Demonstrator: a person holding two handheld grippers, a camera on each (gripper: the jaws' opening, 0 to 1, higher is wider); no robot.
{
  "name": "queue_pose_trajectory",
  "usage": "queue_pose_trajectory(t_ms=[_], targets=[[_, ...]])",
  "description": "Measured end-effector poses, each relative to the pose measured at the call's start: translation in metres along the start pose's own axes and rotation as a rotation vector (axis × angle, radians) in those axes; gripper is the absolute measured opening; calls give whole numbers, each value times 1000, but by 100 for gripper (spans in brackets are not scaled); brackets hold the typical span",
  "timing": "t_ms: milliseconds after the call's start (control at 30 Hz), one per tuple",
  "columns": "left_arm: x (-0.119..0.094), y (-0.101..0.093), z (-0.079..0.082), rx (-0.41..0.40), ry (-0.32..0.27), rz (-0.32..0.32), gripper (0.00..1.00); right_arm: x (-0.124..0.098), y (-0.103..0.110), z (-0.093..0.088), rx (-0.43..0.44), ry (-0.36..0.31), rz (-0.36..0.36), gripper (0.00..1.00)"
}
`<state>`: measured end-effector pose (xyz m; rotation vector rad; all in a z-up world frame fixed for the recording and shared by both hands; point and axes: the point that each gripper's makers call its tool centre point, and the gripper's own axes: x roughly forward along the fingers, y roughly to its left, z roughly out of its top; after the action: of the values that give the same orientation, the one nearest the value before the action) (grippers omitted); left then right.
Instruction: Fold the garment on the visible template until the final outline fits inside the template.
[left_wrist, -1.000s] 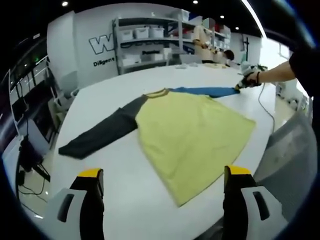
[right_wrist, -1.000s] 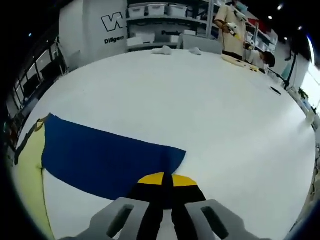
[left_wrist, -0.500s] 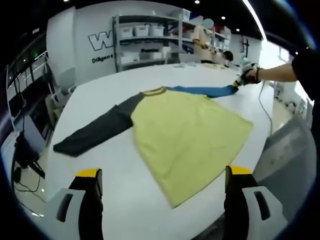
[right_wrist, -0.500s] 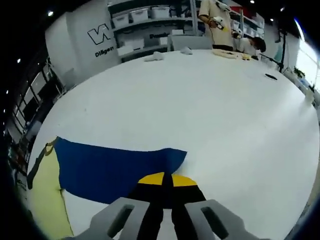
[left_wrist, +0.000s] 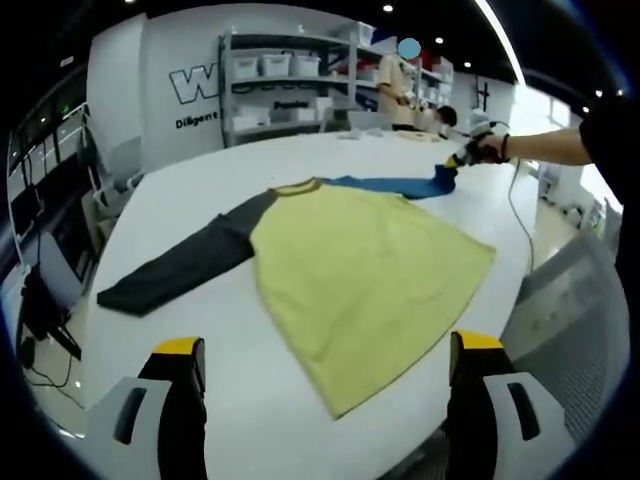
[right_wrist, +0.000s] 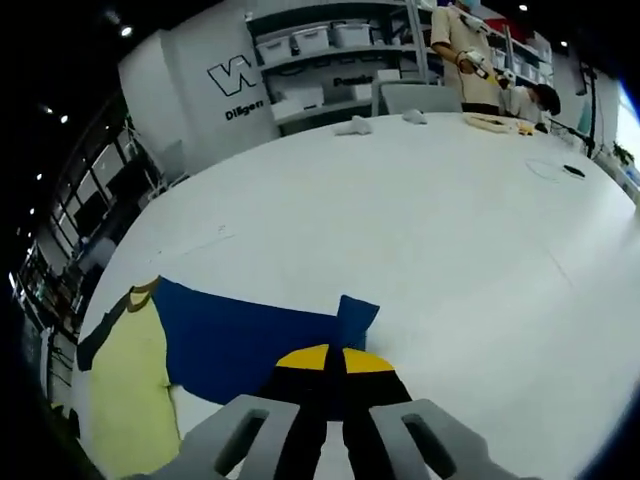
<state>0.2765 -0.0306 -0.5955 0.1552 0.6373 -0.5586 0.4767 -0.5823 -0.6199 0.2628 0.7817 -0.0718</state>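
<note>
Right gripper view: my right fingers (right_wrist: 326, 372) pinch the shirt's (left_wrist: 360, 265) blue sleeve (right_wrist: 250, 335) above the white tabletop (right_wrist: 450, 230); my left fingers (left_wrist: 325, 385) hover spread.

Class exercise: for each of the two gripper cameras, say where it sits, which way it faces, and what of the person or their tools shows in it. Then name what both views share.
Left gripper view: rides the open left gripper, held above the table's near edge, facing the spread shirt; the person's arm shows far right.
Right gripper view: rides the right gripper, low over the table, shut on the blue sleeve.
Shared: the blue sleeve, the yellow shirt body, the white table, the shelving.
</note>
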Motion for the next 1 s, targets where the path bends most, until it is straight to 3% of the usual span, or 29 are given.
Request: queue_pose_trajectory(t_ms=[233, 500, 1000], targets=[[1, -4, 1, 1, -3, -12, 98, 13, 25, 10, -10, 1, 66, 0], [-1, -9, 0, 10, -2, -23, 98, 11, 69, 11, -62, -3, 133, 0], [-5, -17, -4, 19, 10, -47, 99, 13, 127, 7, -81, -4, 216, 0]])
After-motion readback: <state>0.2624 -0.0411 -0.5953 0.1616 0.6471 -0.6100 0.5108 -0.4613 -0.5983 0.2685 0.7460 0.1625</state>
